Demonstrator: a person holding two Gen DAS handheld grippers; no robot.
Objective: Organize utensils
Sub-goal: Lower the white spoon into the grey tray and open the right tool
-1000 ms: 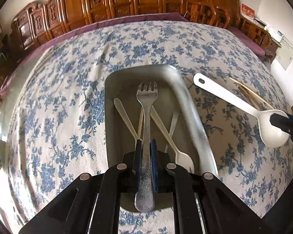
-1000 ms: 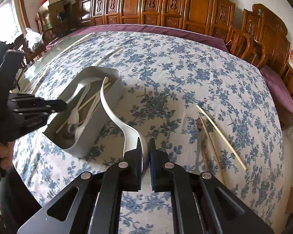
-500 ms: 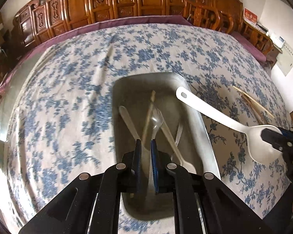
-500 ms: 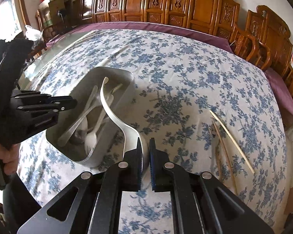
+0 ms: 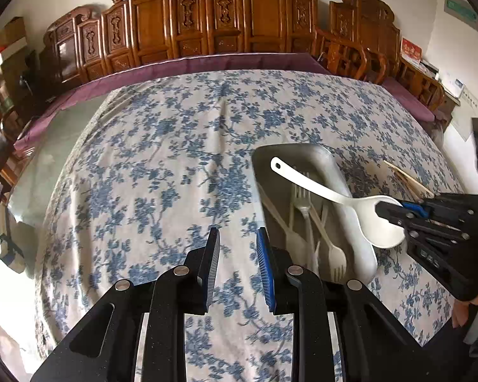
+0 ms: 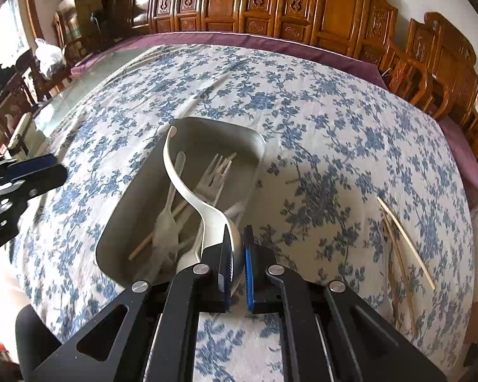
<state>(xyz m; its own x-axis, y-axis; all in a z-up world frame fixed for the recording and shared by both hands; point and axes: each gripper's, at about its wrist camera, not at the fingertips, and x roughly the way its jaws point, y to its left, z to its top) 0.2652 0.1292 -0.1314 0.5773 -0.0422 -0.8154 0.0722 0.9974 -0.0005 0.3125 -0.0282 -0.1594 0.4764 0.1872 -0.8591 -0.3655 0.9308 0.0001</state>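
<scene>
Since a second ago the metal fork (image 5: 302,202) has left the left gripper (image 5: 237,248), whose fingers now stand spread and empty over bare cloth just left of the grey tray (image 5: 337,172). Over that time the right gripper (image 6: 237,256) has carried the white ladle (image 6: 188,191) from beside the tray to above it, still clenched on its bowl.

From the right wrist view, the ladle's long curved handle reaches out over the tray's middle toward the far-left rim, its bowl end hanging over the tray's near end. The left gripper shows at the far left edge of that view, apart from the tray. Chopsticks (image 6: 404,242) lie loose on the floral tablecloth (image 6: 318,111) to the right, well apart from the tray; in the left wrist view they show just beyond the right gripper's body. Carved wooden chairs (image 6: 430,63) line the table's far side.

Open cloth spreads far and left of the tray. On its right side the right gripper and the person's hand (image 5: 474,305) crowd the near corner.

Inside the tray lie the fork, pointing its tines far, a white plastic fork (image 5: 333,251) with its tines near, other pale plastic utensils, and a wooden chopstick (image 6: 162,226) lying slantwise.
</scene>
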